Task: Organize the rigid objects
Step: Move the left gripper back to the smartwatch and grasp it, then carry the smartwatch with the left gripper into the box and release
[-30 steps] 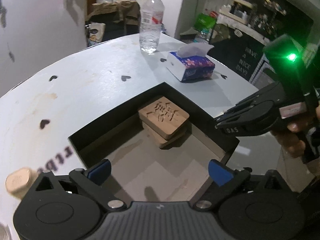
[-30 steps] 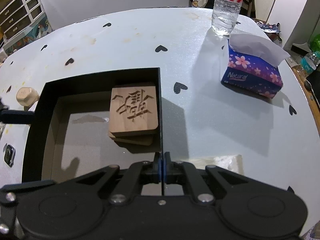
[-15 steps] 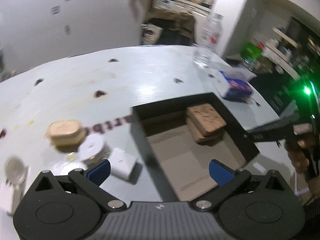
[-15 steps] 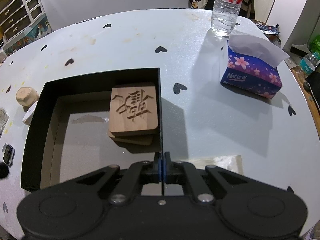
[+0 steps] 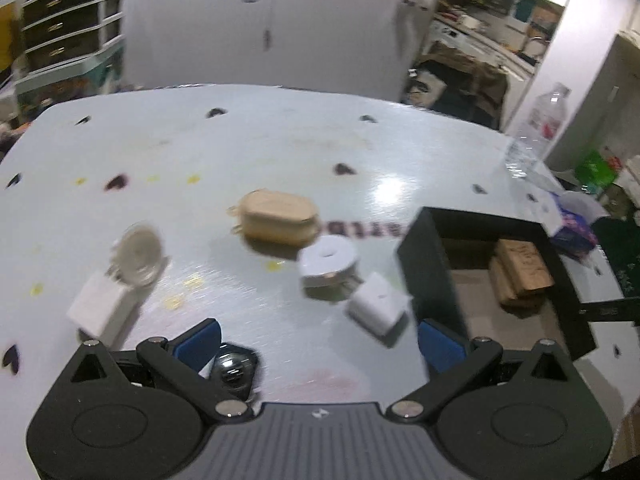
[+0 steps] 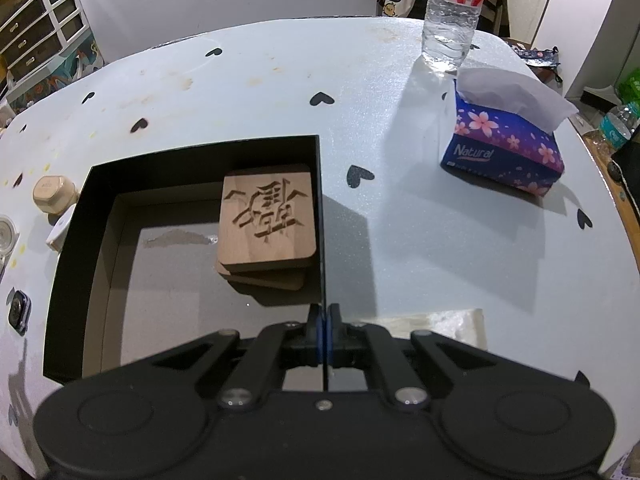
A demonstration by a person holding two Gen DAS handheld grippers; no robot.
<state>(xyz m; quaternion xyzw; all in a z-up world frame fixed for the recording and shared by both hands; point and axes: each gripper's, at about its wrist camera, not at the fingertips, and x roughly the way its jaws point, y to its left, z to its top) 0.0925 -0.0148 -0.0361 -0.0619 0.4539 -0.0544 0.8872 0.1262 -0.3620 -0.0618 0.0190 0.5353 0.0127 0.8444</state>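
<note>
The left wrist view, blurred, shows loose things on the pale surface [image 5: 280, 140] that the right wrist view mostly cuts off: a tan wooden block [image 5: 276, 218], a white ring-shaped spool [image 5: 328, 258], a white cube [image 5: 378, 306] just beside the black box [image 5: 424, 256], a clear round lid [image 5: 138, 256] touching a second white cube [image 5: 102, 308], and a small dark round item [image 5: 232, 368] near the left gripper's [image 5: 318, 338] blue pads. That gripper stands wide with nothing between its pads.

The right wrist view shows the right gripper [image 6: 323, 326] pinched onto the box's thin right wall, holding it. Inside the box, two carved wooden tiles [image 6: 266, 224] lie stacked against that wall; the remaining floor is bare cardboard. A tissue box [image 6: 504, 156] and a water bottle [image 6: 452, 16] stand well apart, to the right.
</note>
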